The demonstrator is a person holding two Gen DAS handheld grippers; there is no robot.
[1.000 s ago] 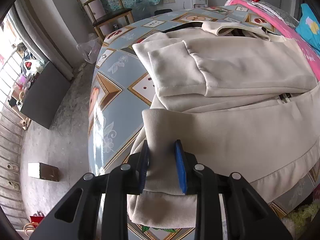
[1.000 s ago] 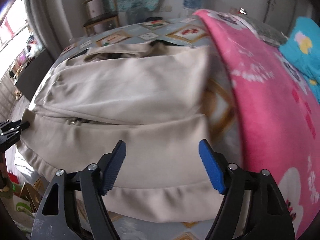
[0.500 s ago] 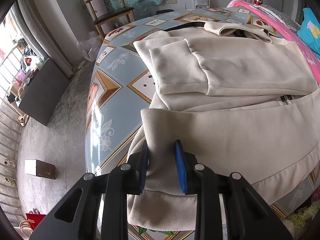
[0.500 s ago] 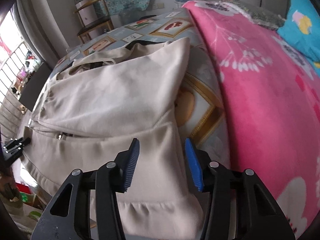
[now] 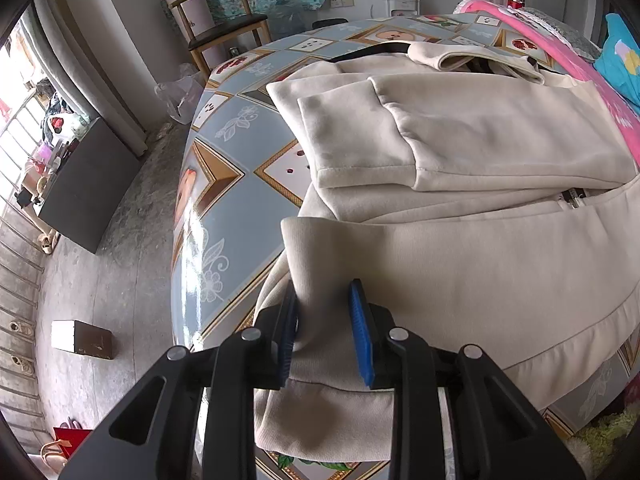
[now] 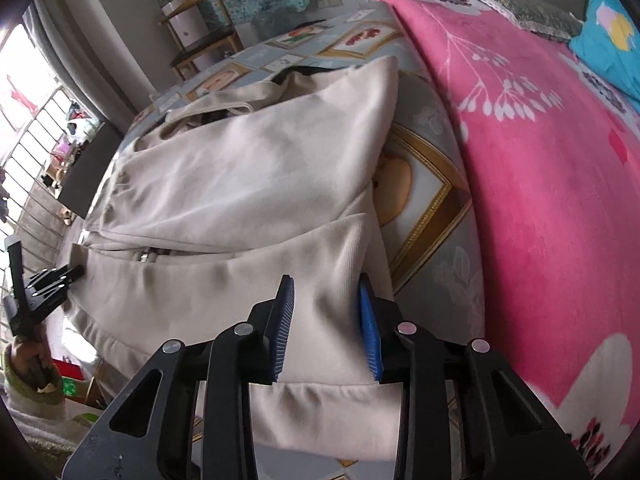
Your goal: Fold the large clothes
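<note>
From the left wrist, the left gripper (image 5: 324, 328) has its fingers clamped on the near left hem corner of the beige jacket (image 5: 460, 256), which lies across the bench (image 5: 224, 176) near its front edge; a wooden chair (image 5: 216, 28) stands beyond. From the right wrist, the right gripper (image 6: 326, 326) has just been closing, fingers pinching the jacket's near right corner, beside a pink blanket (image 6: 552, 168).

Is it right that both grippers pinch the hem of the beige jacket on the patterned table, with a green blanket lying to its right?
Not quite: the blanket is pink, not green, as the right wrist view shows. The rest holds: the left gripper and the right gripper each pinch the hem of the beige jacket on the patterned table.
</note>
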